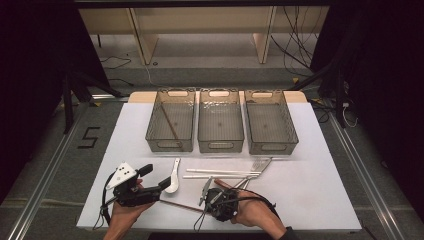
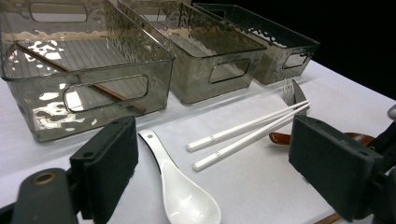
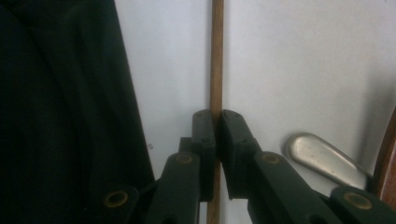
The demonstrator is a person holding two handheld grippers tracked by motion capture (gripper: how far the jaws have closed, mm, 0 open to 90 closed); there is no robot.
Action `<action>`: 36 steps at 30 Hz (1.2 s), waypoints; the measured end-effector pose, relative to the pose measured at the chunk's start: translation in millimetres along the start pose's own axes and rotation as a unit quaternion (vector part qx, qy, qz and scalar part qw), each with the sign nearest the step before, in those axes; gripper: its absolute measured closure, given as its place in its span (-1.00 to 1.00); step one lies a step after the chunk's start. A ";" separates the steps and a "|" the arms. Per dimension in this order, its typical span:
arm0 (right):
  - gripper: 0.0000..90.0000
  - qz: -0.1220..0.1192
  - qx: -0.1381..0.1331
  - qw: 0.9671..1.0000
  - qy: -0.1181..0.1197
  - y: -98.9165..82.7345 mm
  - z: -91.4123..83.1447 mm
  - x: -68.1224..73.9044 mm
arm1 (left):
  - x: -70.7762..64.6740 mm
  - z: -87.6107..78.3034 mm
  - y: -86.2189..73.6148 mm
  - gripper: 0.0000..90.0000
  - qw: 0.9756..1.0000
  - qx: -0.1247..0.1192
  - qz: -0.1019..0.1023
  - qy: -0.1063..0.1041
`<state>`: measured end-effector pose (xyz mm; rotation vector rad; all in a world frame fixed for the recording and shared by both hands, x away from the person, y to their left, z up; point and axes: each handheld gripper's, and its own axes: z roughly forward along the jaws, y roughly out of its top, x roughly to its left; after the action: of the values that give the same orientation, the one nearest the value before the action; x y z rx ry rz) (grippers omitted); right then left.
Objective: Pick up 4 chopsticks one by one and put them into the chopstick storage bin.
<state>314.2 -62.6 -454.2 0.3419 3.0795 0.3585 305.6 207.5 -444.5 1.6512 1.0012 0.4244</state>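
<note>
While the right gripper (image 3: 216, 122) pinches the brown chopstick (image 3: 215, 56) flat on the white table (image 1: 310, 190) near the front edge, the pick-up is in hand — next comes a level lift toward the left bin (image 1: 171, 120), where its mate lies; its long axis runs left-right, pointing toward the left gripper (image 1: 150, 177), whose jaws gape empty

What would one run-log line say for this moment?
right gripper: shut on brown chopstick | left gripper: open over white spoon | left bin: one brown chopstick inside

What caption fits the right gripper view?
Right tongs shut on a brown chopstick lying on the white table.
</note>
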 end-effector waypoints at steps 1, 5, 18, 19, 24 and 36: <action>0.89 -0.003 0.001 1.000 0.000 -0.3 -1.8 -0.7 | 0.5 -0.4 0.1 -0.66 1.000 0.001 0.001 0.000; 0.89 0.003 -0.018 1.000 0.004 -3.3 -8.5 -2.4 | 0.8 -1.4 0.4 -0.66 1.000 -0.002 0.000 0.003; 0.89 0.043 -0.093 0.995 0.006 -11.9 -32.8 -23.6 | 3.5 -6.1 1.2 -0.66 0.999 -0.026 -0.009 0.021; 0.89 0.051 -0.093 0.994 0.002 -12.1 -35.0 -24.8 | 3.4 -6.3 1.2 -0.66 0.999 -0.025 -0.009 0.022; 0.89 0.060 -0.104 0.993 -0.020 -12.9 -43.4 -32.7 | 3.3 -6.6 1.0 -0.66 0.999 -0.027 -0.009 0.022; 0.89 0.099 -0.173 0.979 -0.053 3.5 -69.7 -62.0 | 3.9 -5.7 0.8 -0.66 1.000 -0.023 -0.006 0.019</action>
<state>372.2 -88.4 -385.7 0.6281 2.8101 0.8370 304.1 214.1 -442.7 1.6005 1.0231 0.4688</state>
